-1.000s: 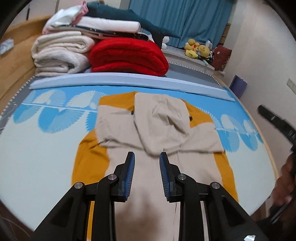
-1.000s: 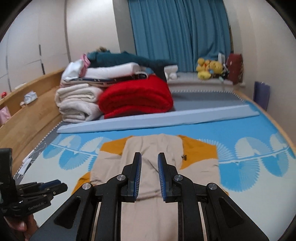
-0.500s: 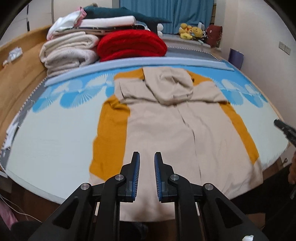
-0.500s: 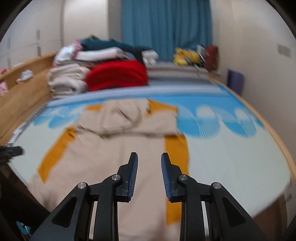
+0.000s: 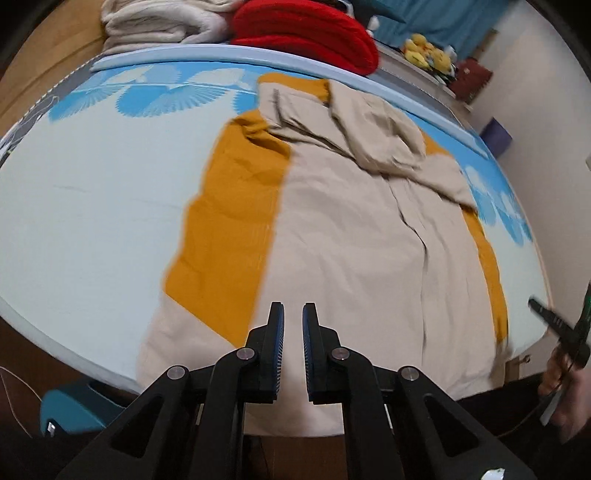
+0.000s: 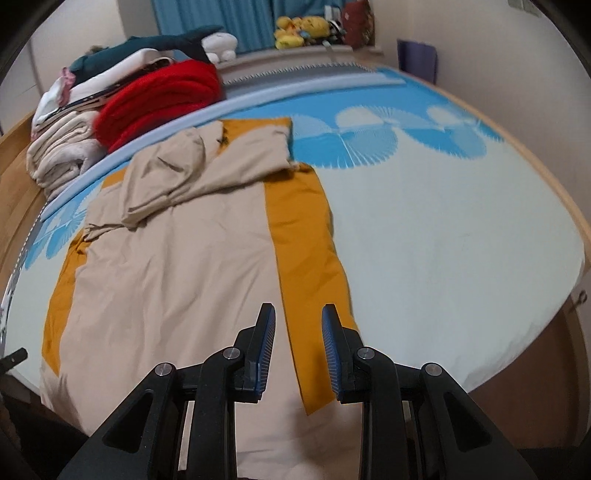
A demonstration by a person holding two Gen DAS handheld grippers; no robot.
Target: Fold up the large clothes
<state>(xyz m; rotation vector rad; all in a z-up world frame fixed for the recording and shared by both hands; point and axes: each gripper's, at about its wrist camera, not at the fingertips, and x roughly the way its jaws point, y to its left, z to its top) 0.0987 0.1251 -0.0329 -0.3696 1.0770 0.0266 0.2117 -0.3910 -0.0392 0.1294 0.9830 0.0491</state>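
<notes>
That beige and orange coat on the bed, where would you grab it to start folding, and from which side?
Probably at the coat's near hem, one bottom corner per gripper, coming from the foot of the bed. It lies flat, hood at the far end, hem draped over the near edge, so cloth hangs free there. Left gripper and right gripper hover above it, holding nothing.

At the far end of the bed sheet (image 6: 424, 221) lies a red blanket (image 6: 162, 96) beside folded cream blankets (image 6: 59, 155) — behind them yellow plush toys (image 6: 295, 27), a blue curtain (image 6: 207, 14) and a purple bag (image 6: 417, 59).
</notes>
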